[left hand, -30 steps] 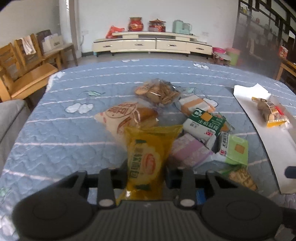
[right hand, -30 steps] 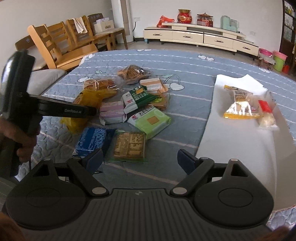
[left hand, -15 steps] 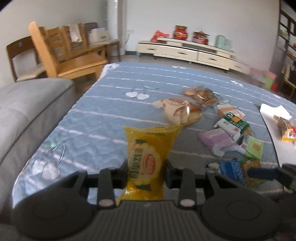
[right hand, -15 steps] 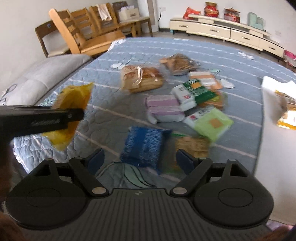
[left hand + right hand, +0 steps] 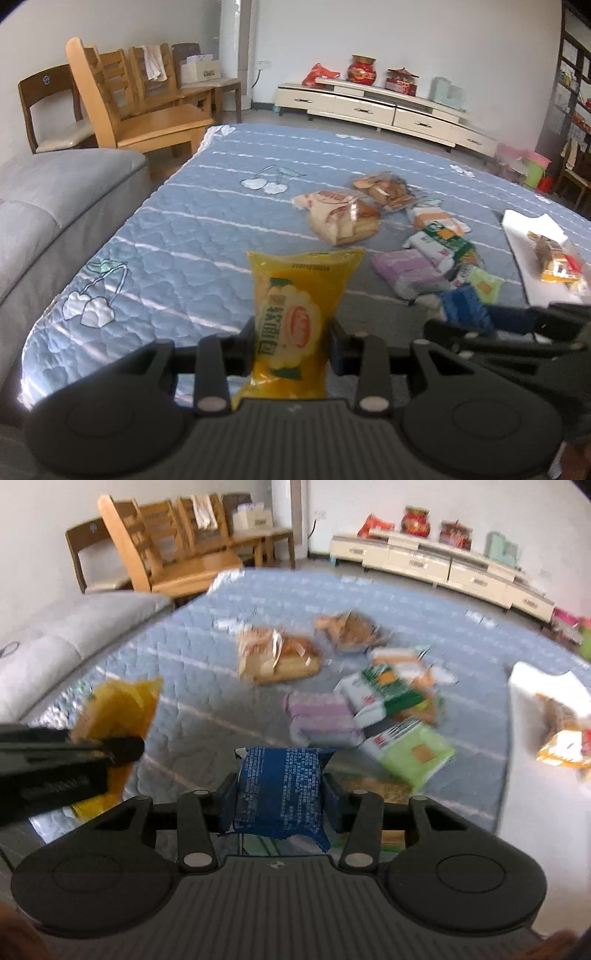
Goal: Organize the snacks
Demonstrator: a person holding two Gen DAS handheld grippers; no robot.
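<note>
Over blue quilt [image 5: 207, 236], left fingers [image 5: 246, 343] pinch yellow packet [image 5: 295, 325]; right fingers [image 5: 226, 794] pinch blue packet [image 5: 280, 786].

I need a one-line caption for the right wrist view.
Right gripper shut on a blue snack pack above the quilted blue cover.

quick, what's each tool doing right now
left tool: shut on the yellow snack packet
right tool: shut on the blue snack packet
</note>
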